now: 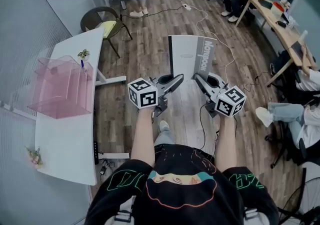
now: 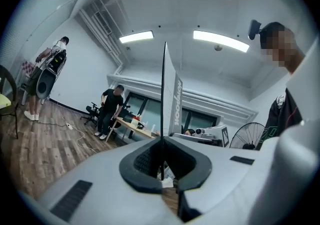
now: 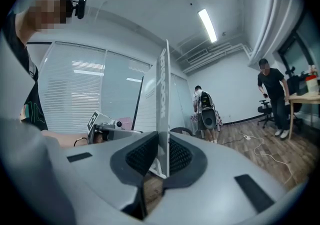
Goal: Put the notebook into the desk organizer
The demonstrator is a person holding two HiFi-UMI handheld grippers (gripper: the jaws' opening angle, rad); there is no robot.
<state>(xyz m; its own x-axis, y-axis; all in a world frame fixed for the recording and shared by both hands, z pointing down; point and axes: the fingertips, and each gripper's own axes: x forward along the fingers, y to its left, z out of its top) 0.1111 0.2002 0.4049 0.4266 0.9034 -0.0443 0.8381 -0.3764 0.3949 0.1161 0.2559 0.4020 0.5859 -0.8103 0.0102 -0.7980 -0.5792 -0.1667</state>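
Notebook [image 1: 192, 54]: grey-white cover, dark strip down its left side, lettering on a grey band at the right. It's held flat in mid-air over the wood floor [image 1: 150, 24]. Left gripper [image 1: 178, 77] and right gripper [image 1: 197, 77] are both clamped on its near edge. Pink desk organizer [image 1: 62, 89] sits on the white table [image 1: 65, 144], well apart to the left. Open floor lies between.

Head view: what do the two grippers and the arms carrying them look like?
Both the left gripper and the right gripper are grey-bodied, with tapering dark jaws and black textured pads. Each carries a white cube printed with black square markers. The person wears a black short-sleeved T-shirt with a coloured outline print.
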